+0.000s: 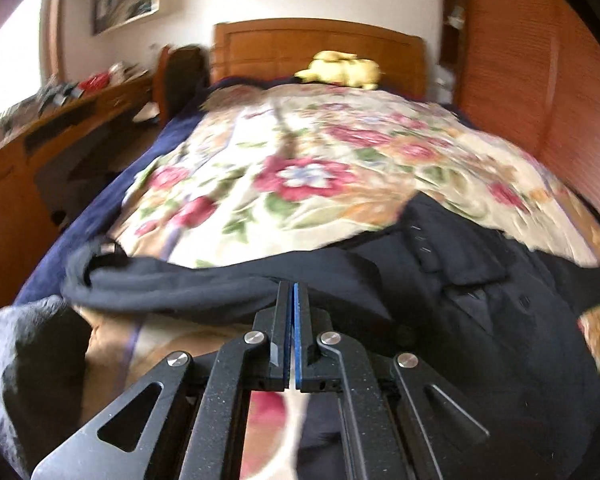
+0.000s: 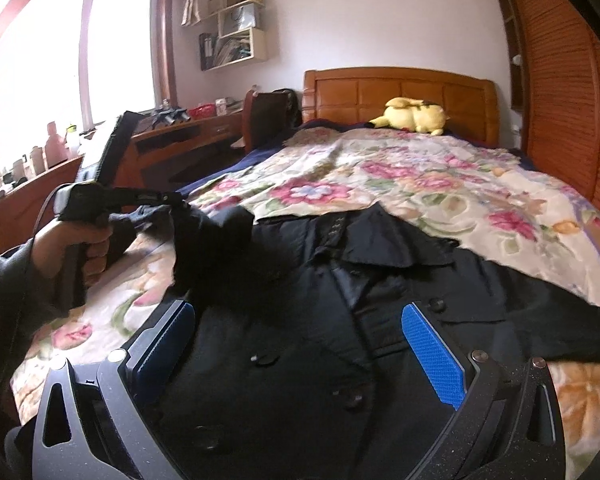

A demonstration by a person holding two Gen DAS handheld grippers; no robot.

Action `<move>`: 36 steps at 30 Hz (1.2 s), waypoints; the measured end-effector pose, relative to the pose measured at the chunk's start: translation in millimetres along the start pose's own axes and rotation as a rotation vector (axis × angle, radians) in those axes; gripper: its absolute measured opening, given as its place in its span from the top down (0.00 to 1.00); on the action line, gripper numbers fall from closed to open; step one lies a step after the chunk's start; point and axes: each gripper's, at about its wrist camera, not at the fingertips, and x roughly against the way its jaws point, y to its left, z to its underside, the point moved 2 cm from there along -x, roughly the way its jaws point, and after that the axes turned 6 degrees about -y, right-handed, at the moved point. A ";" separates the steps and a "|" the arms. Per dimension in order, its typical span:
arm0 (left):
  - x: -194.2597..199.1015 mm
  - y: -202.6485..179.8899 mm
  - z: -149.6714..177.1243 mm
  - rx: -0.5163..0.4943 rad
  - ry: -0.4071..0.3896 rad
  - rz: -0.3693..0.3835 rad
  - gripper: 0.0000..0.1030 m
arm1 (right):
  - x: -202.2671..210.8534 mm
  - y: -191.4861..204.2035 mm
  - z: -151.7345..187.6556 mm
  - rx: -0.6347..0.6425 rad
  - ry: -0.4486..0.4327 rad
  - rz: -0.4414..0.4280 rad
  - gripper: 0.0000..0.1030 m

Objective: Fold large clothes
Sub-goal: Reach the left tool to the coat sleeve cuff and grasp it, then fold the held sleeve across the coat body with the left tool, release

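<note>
A large black buttoned coat [image 2: 300,344] lies front-up on the floral bedspread [image 2: 420,176], collar toward the headboard. In the right wrist view a person's hand [image 2: 76,240] holds my left gripper [image 2: 172,200], which is shut on the coat's left sleeve [image 2: 212,248] and holds it raised above the bed. In the left wrist view the left gripper [image 1: 293,292] has its jaws pressed together at the sleeve's edge [image 1: 180,284], with the coat body [image 1: 480,312] to the right. My right gripper [image 2: 296,312] hovers open over the coat's chest, and its blue pads [image 2: 432,356] stand wide apart.
A yellow plush toy [image 2: 414,114] lies by the wooden headboard [image 2: 400,88]. A cluttered desk [image 2: 180,136] and a chair [image 2: 268,116] stand along the bed's left side. Slatted wardrobe doors [image 2: 560,100] line the right. A grey cloth [image 1: 20,360] lies at the bed's near left corner.
</note>
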 end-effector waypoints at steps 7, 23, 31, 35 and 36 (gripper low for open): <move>20.8 -51.6 10.2 -0.078 -0.007 0.071 0.99 | 6.2 -13.8 -2.3 -0.042 -0.012 0.030 0.00; 68.1 -59.4 47.3 -0.093 -0.047 0.083 0.61 | 10.5 -15.9 -4.5 -0.047 -0.003 0.039 0.00; 102.5 -36.5 62.8 -0.031 -0.104 0.077 0.41 | 11.5 -15.2 -5.3 -0.027 0.004 0.021 0.00; 114.3 -22.3 74.2 -0.015 -0.128 0.041 0.35 | 14.8 -13.2 -7.3 -0.014 0.001 0.019 0.00; 116.2 -19.2 76.0 -0.011 -0.133 0.042 0.32 | 15.8 -12.6 -8.5 -0.006 -0.001 0.025 0.00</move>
